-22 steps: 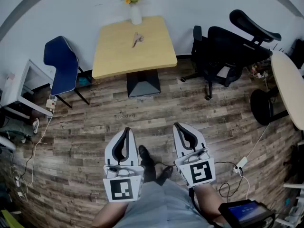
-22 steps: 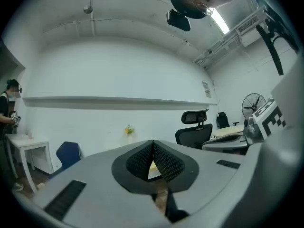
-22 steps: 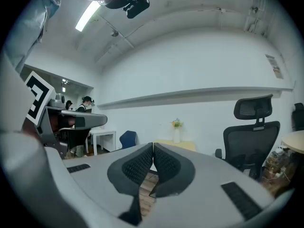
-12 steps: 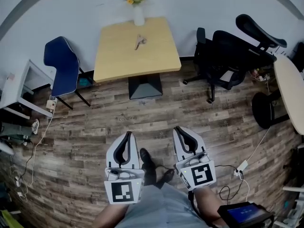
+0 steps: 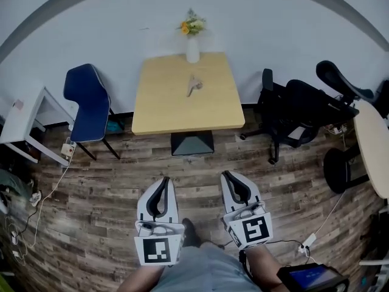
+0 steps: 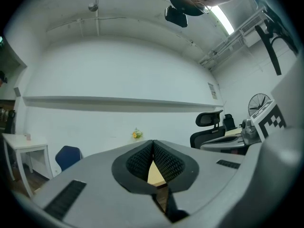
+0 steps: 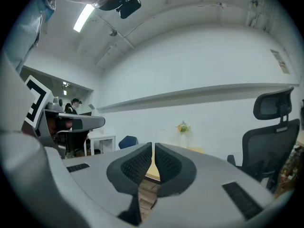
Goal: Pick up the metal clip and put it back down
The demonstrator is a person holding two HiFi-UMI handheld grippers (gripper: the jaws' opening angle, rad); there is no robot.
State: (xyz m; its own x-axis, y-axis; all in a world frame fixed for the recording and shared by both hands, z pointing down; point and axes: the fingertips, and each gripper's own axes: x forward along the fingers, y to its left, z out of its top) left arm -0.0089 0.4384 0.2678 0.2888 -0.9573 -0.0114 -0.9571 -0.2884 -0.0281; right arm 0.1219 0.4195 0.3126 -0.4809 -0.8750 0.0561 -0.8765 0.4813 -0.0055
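The metal clip [image 5: 194,85] lies on the light wooden table [image 5: 164,111], a little in front of a white vase of flowers [image 5: 192,48]. Both grippers are held low over the wood floor, well short of the table. The left gripper [image 5: 163,180] is shut with nothing in it; its ribbed pads [image 6: 164,161] meet at the tips. The right gripper [image 5: 228,176] is also shut and empty, with only a thin slit between its pads [image 7: 167,164]. The clip does not show in either gripper view; only a strip of tabletop [image 6: 156,173] shows between the left jaws.
A blue chair [image 5: 88,104] stands left of the table and a black office chair [image 5: 304,107] to its right. A white side table [image 5: 21,123] is at the far left, a round table's edge [image 5: 371,148] at the far right. Cables lie on the floor [image 5: 36,205].
The table with the clip has slid lower and slightly right in the head view and looks nearer. Both grippers stay shut and low, now a little lower in the frame.
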